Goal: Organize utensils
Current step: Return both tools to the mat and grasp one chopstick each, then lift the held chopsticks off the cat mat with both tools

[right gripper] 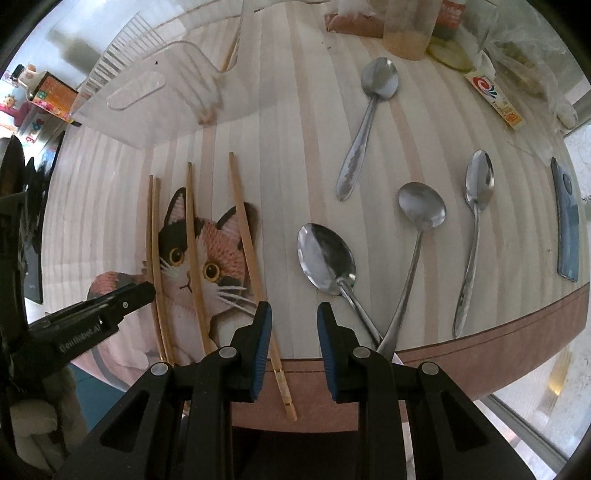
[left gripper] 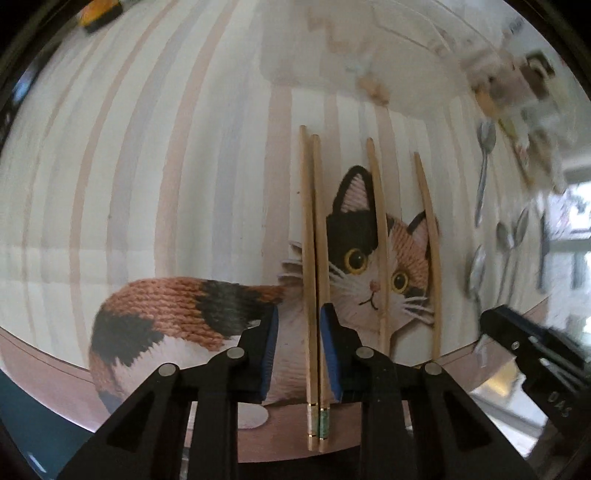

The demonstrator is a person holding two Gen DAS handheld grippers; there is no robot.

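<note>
Several wooden chopsticks lie lengthwise on a striped cat-print mat (left gripper: 166, 166). My left gripper (left gripper: 300, 310) points down over the leftmost pair of chopsticks (left gripper: 313, 229). The pair runs between its blue pads; the right pad touches it, the left pad stands clear, so the gripper is open. My right gripper (right gripper: 293, 308) is open low over the mat's front edge. The rightmost chopstick (right gripper: 243, 221) slants under its left finger. Several steel spoons (right gripper: 327, 258) lie to its right, and two handles cross beside its right finger. The left gripper's tip (right gripper: 140, 291) shows beside the chopstick pair.
A clear acrylic holder (right gripper: 155, 92) stands behind the chopsticks. Jars and packets (right gripper: 406, 33) crowd the far edge, and a blue flat object (right gripper: 567, 221) lies at the right. The mat's brown border (right gripper: 480, 343) runs along the near table edge. The right gripper (left gripper: 495, 321) shows at the lower right.
</note>
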